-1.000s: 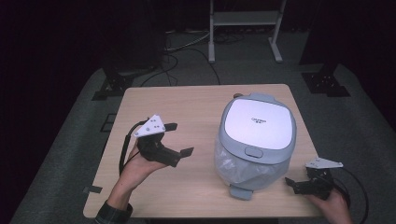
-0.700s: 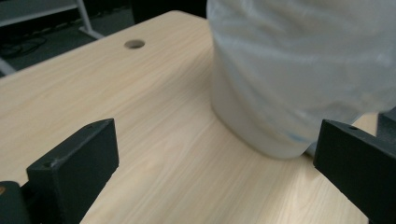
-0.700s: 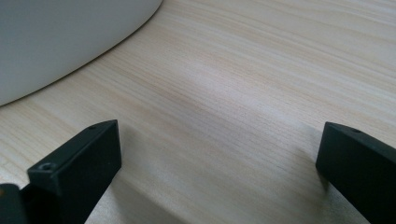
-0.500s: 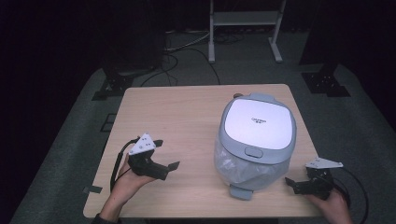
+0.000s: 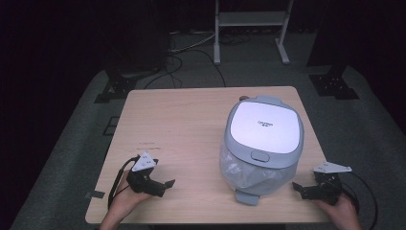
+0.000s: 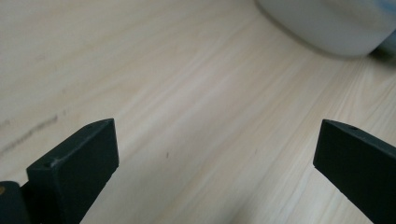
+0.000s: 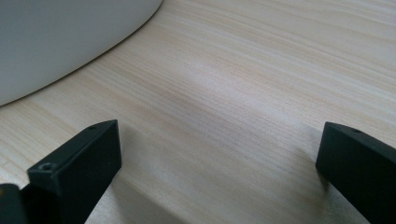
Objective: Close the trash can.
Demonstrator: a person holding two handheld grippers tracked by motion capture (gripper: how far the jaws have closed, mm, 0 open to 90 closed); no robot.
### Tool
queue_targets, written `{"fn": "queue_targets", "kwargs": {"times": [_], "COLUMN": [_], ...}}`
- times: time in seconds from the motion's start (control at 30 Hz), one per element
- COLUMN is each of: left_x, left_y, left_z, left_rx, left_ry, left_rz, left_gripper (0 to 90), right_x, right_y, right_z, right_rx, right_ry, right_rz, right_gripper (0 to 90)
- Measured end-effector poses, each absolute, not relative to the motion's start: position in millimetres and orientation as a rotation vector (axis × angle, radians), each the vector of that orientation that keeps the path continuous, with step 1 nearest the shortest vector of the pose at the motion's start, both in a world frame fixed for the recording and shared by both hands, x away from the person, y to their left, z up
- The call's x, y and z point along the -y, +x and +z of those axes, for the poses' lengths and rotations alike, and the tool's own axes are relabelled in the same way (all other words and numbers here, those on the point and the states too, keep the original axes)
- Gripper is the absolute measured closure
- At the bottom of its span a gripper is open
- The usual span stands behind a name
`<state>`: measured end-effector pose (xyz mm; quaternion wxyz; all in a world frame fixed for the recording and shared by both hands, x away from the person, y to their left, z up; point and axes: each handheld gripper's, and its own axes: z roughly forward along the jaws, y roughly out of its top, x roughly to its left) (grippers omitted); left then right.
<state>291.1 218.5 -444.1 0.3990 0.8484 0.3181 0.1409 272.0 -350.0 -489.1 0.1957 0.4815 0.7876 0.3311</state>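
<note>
A grey-and-white rice cooker (image 5: 262,139) with its lid shut stands on the right half of the wooden table (image 5: 177,124). My left gripper (image 5: 165,186) rests low on the table near the front left edge, jaws open and empty, pointing right toward the cooker. My right gripper (image 5: 298,188) sits at the front right corner, open and empty, pointing left at the cooker's base. In the left gripper view the cooker's base (image 6: 327,23) is at the top right. Along the top left of the right gripper view curves the cooker's wall (image 7: 60,42).
Dark floor surrounds the table, with a white metal stand (image 5: 250,28) and cables at the back and black stand feet (image 5: 332,84) at both sides. The left and middle of the tabletop are bare wood.
My left gripper has come down and toward the front left edge, settling close to the tabletop. The right gripper and the cooker have stayed put.
</note>
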Motion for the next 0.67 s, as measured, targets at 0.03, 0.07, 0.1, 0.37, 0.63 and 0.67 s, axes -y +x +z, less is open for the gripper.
{"fn": "queue_targets", "kwargs": {"times": [0.03,0.07,0.1,0.37,0.63,0.67], "left_x": [-219.1,-219.9,-220.5,-224.8,-225.0,-225.1], "left_y": [290.7,290.0,289.6,285.6,283.9,284.0], "left_z": [-446.2,-449.3,-451.0,-466.2,-475.2,-475.9], "left_rx": [-0.808,-0.812,-0.812,-0.818,-0.812,-0.812], "left_ry": [2.158,2.169,2.177,2.22,2.258,2.259], "left_rz": [0.354,0.352,0.351,0.339,0.324,0.321], "left_gripper": [0.0,0.0,0.0,0.0,0.0,0.0], "right_x": [350.0,350.0,350.0,350.0,350.0,350.0], "right_y": [272.0,272.0,272.0,272.0,272.0,272.0], "right_z": [-489.1,-489.1,-489.1,-489.1,-489.1,-489.1], "right_rx": [-2.207,-2.206,-2.206,-2.206,-2.206,-2.206], "right_ry": [1.349,1.349,1.349,1.349,1.349,1.35], "right_rz": [0.928,0.928,0.928,0.928,0.928,0.928], "right_gripper": [0.0,0.0,0.0,0.0,0.0,0.0]}}
